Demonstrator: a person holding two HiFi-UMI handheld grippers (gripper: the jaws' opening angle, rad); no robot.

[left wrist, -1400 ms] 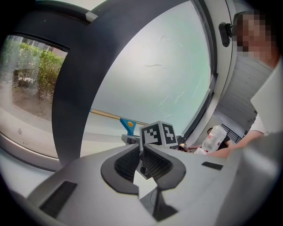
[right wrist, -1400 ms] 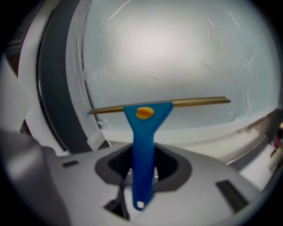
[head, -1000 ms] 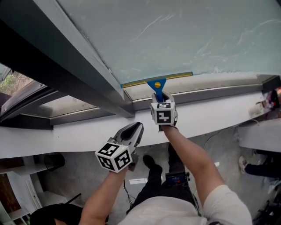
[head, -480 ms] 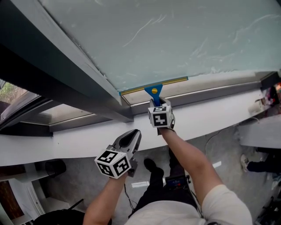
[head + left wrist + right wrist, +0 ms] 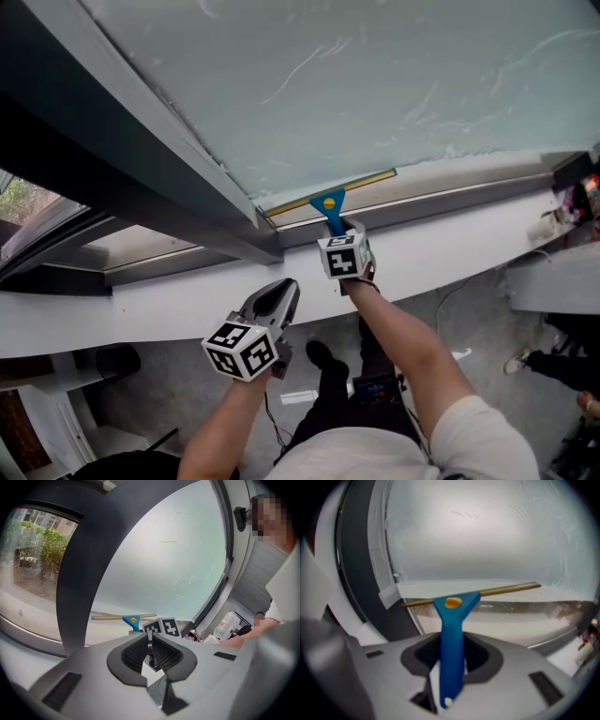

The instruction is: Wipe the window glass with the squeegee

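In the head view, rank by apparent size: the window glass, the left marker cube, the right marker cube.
1. window glass
2. left marker cube
3. right marker cube
The left cube is nearer the camera; they may truly be equal.

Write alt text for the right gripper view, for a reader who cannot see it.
The right gripper holds a blue squeegee upright, jaws closed on its handle. Its brass-coloured blade lies slightly tilted across the bottom edge of the pale, streaked window glass, with a dark window frame at left.
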